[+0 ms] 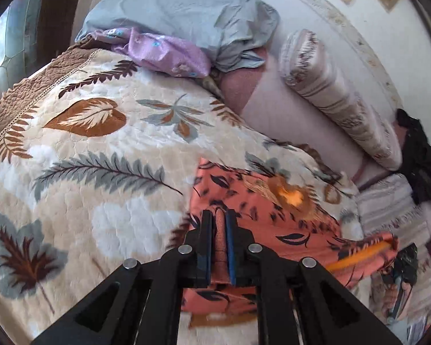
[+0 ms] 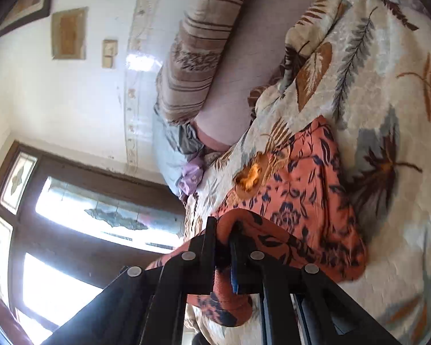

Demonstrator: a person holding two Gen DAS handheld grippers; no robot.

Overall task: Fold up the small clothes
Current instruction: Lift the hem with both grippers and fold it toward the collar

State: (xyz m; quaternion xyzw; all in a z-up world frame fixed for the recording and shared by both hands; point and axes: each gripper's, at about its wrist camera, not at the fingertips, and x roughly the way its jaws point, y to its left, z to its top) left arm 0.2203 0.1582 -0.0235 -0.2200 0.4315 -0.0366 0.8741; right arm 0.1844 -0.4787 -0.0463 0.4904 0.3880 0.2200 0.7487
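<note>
Your left gripper (image 1: 219, 215) has its jaws clamped on a narrow pinch of one soft, salmon-orange garment (image 1: 261, 201) printed with dark leaf shapes. It drapes over the near right part of the quilted bedspread (image 1: 86, 149), a puffy cream cover stitched with brown and grey leaves. Far left lie two pillows: one smooth pale-blue pillow (image 1: 181, 8) and one shiny lilac pillow (image 1: 163, 49). One striped, rolled bolster (image 1: 339, 106) runs along the right. Your right gripper (image 2: 221, 233) has its jaws pressed together on a bunched fold of the same garment (image 2: 301, 189).
</note>
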